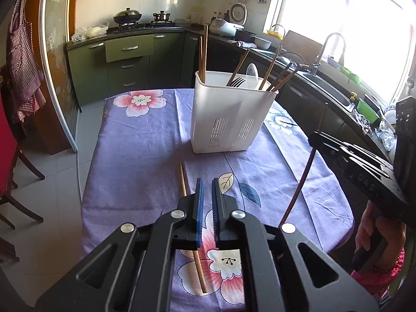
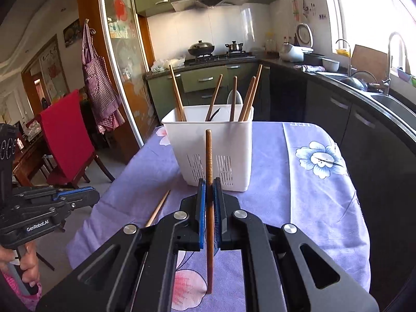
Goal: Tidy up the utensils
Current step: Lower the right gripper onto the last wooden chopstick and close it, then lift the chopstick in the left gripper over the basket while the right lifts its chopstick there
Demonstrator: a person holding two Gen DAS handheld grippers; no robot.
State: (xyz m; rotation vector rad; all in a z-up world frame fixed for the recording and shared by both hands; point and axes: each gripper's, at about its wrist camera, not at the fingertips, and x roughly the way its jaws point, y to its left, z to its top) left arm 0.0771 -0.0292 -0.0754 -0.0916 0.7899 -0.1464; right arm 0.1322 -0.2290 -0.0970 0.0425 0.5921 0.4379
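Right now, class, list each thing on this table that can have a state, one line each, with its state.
Right hand-held gripper: shut on dark chopstick, held upright above the cloth.
Left hand-held gripper: shut, empty.
Light chopstick: lying flat on the tablecloth.
White utensil holder: upright, holding chopsticks, a fork and a spoon.

"GenRobot.AI" is printed in white on the left gripper (image 2: 78,195) body

matt white plastic utensil holder (image 2: 208,143), slotted; dark smooth wooden chopstick (image 2: 209,156); pale wooden chopstick (image 1: 192,257) on soft floral cloth (image 1: 135,156); matt black plastic right gripper (image 2: 209,182).
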